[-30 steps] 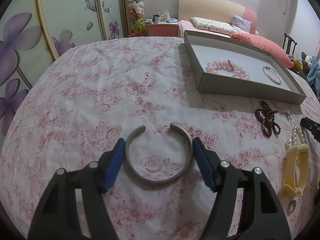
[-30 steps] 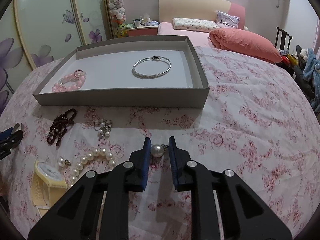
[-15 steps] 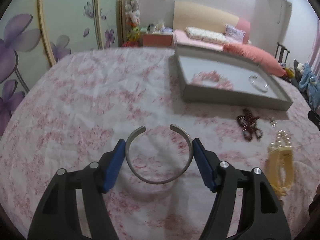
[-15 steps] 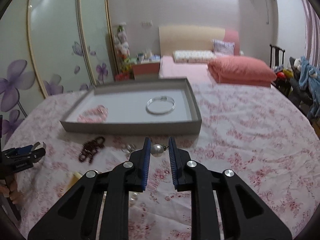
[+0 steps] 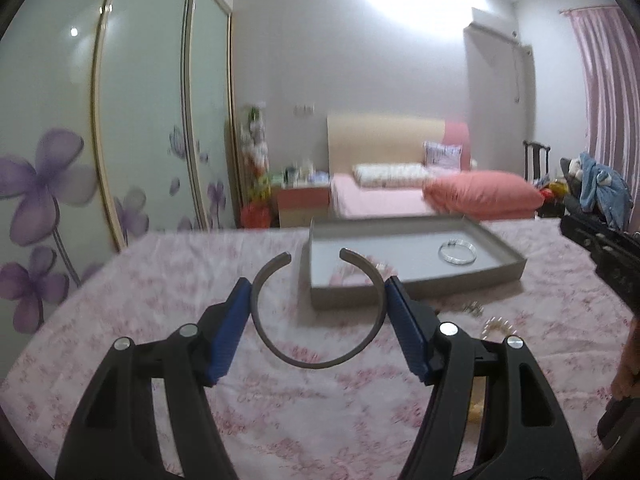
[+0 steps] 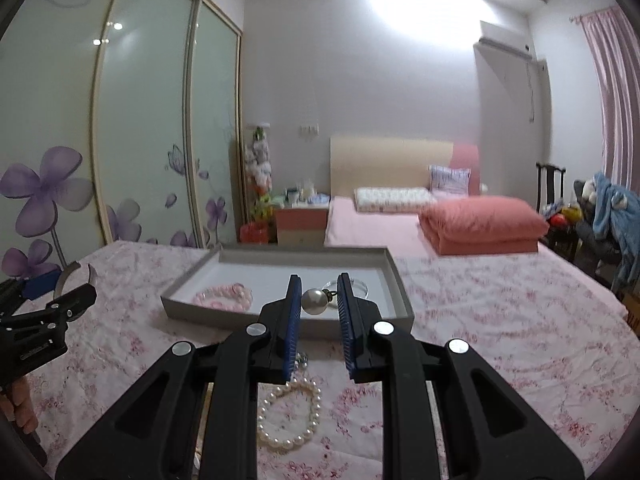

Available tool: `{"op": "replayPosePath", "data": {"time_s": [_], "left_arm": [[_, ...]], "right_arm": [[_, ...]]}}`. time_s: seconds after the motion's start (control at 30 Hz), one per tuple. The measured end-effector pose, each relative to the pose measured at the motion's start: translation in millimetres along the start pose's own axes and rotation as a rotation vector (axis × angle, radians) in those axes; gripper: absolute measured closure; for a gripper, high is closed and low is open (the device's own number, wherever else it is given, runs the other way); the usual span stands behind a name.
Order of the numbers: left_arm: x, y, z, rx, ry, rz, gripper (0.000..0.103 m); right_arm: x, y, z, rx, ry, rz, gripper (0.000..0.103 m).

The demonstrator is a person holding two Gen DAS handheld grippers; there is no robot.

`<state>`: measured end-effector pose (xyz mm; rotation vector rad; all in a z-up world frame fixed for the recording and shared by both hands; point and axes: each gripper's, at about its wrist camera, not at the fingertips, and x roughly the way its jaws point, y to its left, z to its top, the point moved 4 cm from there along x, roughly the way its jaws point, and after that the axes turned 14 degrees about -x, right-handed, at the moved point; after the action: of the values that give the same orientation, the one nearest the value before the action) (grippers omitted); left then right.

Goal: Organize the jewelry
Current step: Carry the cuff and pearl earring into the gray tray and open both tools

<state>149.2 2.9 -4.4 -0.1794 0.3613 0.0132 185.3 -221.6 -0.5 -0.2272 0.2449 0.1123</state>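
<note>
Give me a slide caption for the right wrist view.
Right tool grips a white pearl earring above the grey tray on the floral bedspread.

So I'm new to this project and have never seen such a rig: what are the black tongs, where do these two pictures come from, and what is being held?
No robot here: a person carries a hand-held gripper in each hand, each with a fisheye camera looking along its two blue-padded fingers. In the left wrist view, the left hand-held gripper clamps an open silver cuff bangle across its width, lifted off the bed. In the right wrist view, the right hand-held gripper pinches a single pearl pendant. Ahead on the pink floral bedspread sits a grey tray already holding a pink bead bracelet and a thin silver bangle. A pearl bracelet lies loose on the bedspread.
</note>
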Motion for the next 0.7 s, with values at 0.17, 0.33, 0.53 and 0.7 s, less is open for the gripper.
{"op": "replayPosePath", "data": {"time_s": [0.17, 0.33, 0.53, 0.7], "left_arm": [[-19.1, -19.1, 5.7, 0.032, -0.091, -0.019, 0.037], [-25.0, -25.7, 8.9, 0.015, -0.126, -0.032, 0.037], [-33.8, -29.0, 12.2, 0.004, -0.183, -0.033, 0.037], [-36.5, -31.2, 13.5, 0.008, -0.197, -0.040, 0.037]], "right_arm": [[-12.6, 0.8, 4.4, -0.009, -0.063, -0.031, 0.084], [-23.5, 2.2, 8.9, -0.009, -0.120, -0.064, 0.084], [-33.1, 3.0, 11.5, -0.026, -0.171, -0.102, 0.084], [-31.6, 2.7, 10.5, -0.014, -0.172, -0.106, 0.084]]}}
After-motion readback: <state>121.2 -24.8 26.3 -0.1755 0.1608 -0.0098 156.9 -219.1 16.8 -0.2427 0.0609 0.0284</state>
